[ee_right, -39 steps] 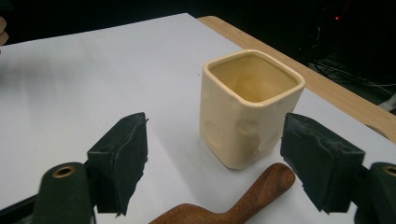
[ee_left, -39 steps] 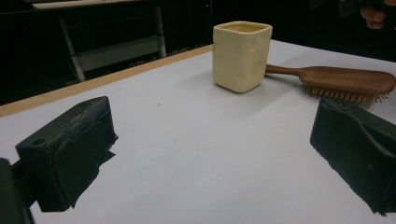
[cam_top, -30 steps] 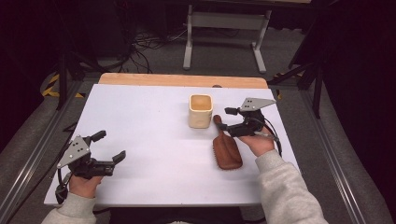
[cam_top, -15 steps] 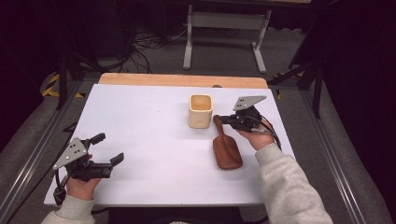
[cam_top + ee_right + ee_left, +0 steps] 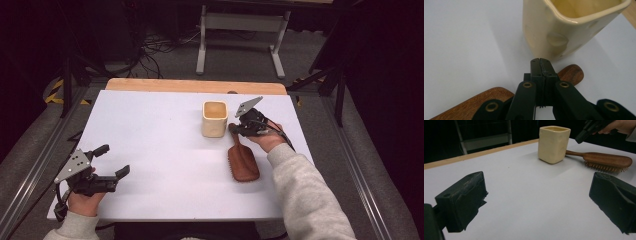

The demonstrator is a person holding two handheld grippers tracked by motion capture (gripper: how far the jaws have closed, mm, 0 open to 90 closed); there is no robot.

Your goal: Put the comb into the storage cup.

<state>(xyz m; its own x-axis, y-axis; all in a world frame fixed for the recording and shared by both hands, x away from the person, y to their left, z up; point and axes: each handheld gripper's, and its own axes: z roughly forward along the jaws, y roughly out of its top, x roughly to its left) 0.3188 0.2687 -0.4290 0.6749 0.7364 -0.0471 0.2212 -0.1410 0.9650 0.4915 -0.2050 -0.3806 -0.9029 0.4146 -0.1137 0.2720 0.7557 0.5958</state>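
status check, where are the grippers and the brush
Right gripper shut over hairbrush handle, grip unclear. Left gripper open, idle at near left. Cup close beside the handle.

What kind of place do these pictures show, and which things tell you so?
Probably a lab or recording workspace: a white-topped table on a grey floor, loose cables behind it, and a metal stand against a dark backdrop.

Left half of table (image 5: 150, 130) bare — free passage. Right of centre, cup (image 5: 215, 119) and hairbrush (image 5: 243, 162) block — brush handle just beside cup.
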